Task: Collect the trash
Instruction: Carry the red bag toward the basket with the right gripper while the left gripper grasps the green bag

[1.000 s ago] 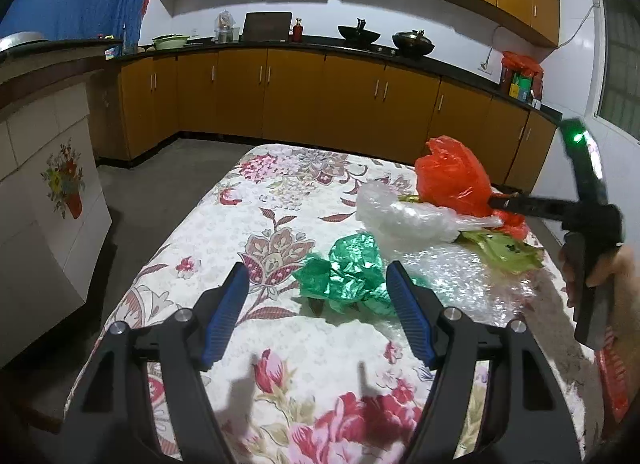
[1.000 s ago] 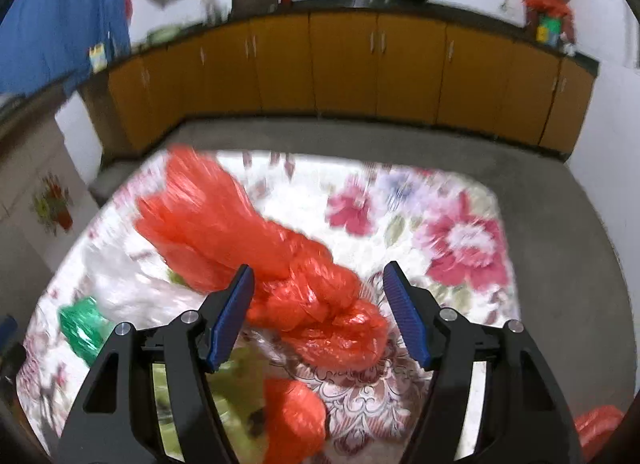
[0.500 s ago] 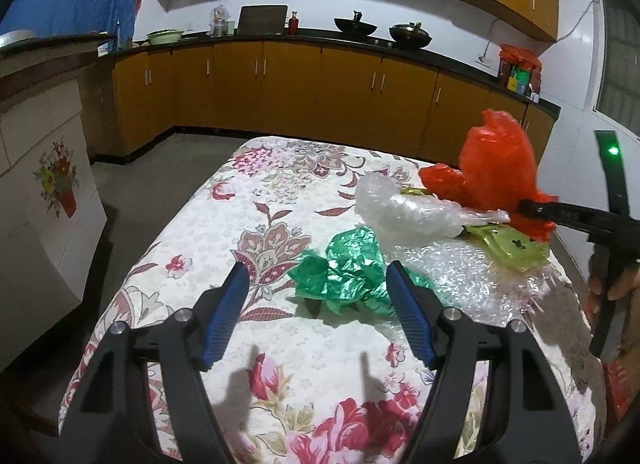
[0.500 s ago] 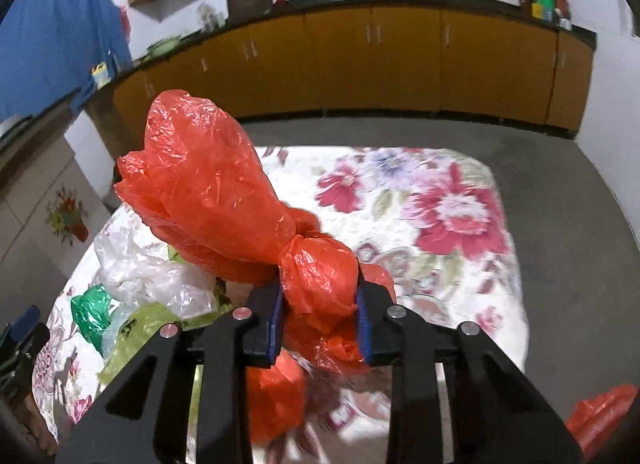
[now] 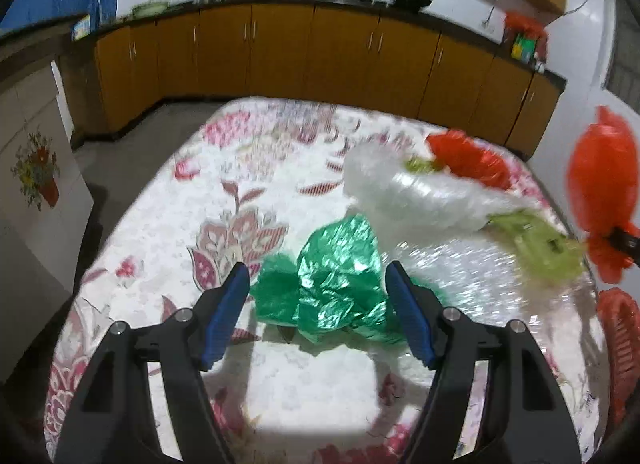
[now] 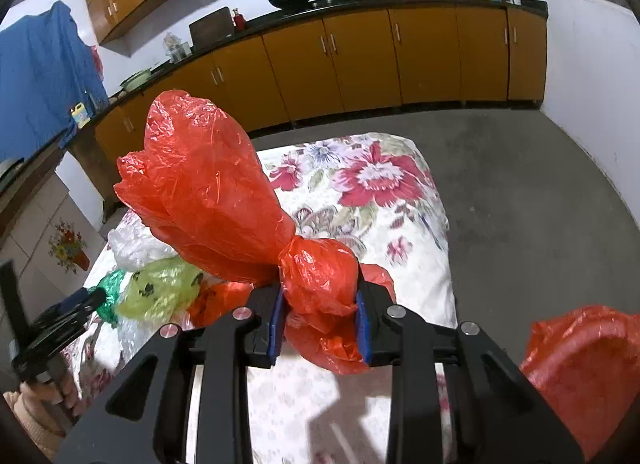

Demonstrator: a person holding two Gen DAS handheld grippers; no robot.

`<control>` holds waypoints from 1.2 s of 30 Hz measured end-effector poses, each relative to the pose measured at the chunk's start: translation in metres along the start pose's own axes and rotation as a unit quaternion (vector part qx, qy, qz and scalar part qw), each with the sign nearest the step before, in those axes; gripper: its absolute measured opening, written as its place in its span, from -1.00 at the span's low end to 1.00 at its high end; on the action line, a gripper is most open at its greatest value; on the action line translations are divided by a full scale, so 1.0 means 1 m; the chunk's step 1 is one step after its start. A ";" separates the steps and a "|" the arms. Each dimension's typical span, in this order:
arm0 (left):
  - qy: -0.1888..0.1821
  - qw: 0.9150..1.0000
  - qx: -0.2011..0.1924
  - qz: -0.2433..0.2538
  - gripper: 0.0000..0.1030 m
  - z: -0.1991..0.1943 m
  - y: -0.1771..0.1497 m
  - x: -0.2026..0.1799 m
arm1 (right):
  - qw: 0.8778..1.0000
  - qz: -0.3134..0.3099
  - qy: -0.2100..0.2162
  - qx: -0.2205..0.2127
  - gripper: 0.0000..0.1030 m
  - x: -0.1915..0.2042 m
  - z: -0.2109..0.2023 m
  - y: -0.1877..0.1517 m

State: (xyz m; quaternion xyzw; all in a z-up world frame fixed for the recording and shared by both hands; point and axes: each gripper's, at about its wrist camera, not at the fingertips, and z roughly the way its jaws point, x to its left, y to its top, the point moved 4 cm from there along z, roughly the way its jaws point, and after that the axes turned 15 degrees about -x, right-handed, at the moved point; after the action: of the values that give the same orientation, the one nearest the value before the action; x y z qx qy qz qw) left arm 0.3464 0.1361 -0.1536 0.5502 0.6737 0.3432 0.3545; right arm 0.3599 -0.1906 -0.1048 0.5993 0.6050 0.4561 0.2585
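The left gripper (image 5: 318, 312) is held low and level, and its two blue pads (image 5: 224, 320) are spread wide apart, with nothing pinched between them. In the right wrist view the left gripper is seen at the left edge, and it is held by a hand (image 6: 44, 396) in a pale sleeve. The right gripper (image 6: 320, 322) is held higher up. Its jaws are squeezed in tight on something, and its pads (image 6: 277, 324) are pressed against both sides of it.

The red bag (image 6: 208, 192) is thin, glossy, crinkled plastic; the green bag (image 5: 336, 280) is shinier plastic film. Printed floral cloth (image 5: 248, 168) covers the tabletop. The tongs' blue pads (image 6: 277, 324) look matt.
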 end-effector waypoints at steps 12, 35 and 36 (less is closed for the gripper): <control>-0.016 0.999 0.011 0.032 -0.95 -0.004 -0.018 -0.005 | 1.000 0.000 0.002 0.000 -0.43 0.003 -0.026 -0.015; -0.032 0.999 0.025 0.019 -0.53 -0.006 -0.021 -0.009 | 1.000 0.011 0.004 -0.003 -0.43 -0.001 -0.057 -0.026; -0.036 0.999 0.027 0.030 -0.79 -0.005 -0.023 -0.013 | 1.000 0.013 0.003 -0.002 -0.43 -0.001 -0.056 -0.027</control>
State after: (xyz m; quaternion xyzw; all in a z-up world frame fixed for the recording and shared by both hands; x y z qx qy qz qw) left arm 0.3325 0.1191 -0.1688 0.5910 0.6528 0.3154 0.3536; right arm 0.2987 -0.2014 -0.1025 0.6048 0.5973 0.4627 0.2518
